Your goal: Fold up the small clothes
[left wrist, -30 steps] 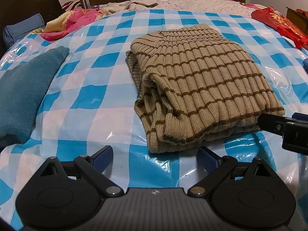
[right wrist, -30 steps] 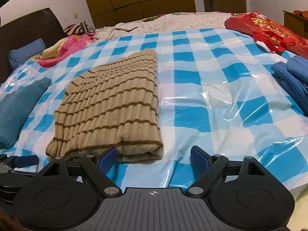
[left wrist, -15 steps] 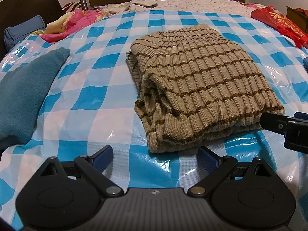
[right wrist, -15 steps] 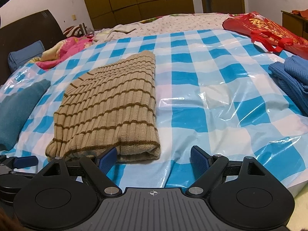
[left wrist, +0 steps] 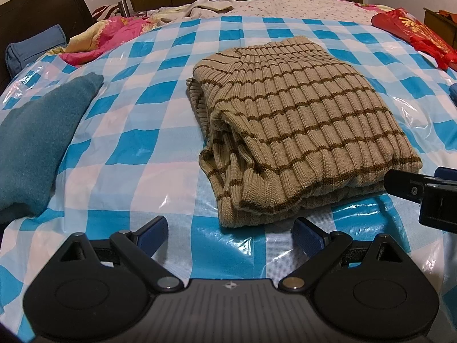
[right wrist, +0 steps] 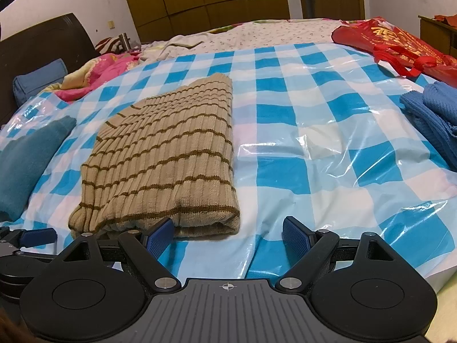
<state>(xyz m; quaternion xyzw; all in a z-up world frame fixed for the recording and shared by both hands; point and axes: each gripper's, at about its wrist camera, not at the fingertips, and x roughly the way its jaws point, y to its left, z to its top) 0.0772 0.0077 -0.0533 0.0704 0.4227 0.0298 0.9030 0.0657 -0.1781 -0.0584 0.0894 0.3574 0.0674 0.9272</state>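
Note:
A tan ribbed sweater with brown stripes (left wrist: pixel 300 123) lies folded in a thick rectangle on the blue-and-white checked plastic sheet (left wrist: pixel 137 143). It also shows in the right wrist view (right wrist: pixel 162 165). My left gripper (left wrist: pixel 230 233) is open and empty, just short of the sweater's near edge. My right gripper (right wrist: pixel 228 235) is open and empty, at the sweater's near right corner, its left finger (right wrist: pixel 160 234) close to the fabric. The right gripper's finger shows at the right edge of the left wrist view (left wrist: pixel 414 188).
A teal folded cloth (left wrist: pixel 37 145) lies left of the sweater. Blue knit clothes (right wrist: pixel 437 117) lie at the right. A red bag (right wrist: pixel 391 43) sits at the far right. Pink bedding (left wrist: pixel 105 37), a blue pillow (left wrist: pixel 31 48) and a dark headboard are at the far left.
Both grippers have drawn back slightly from the sweater and stay open. The sweater has not moved.

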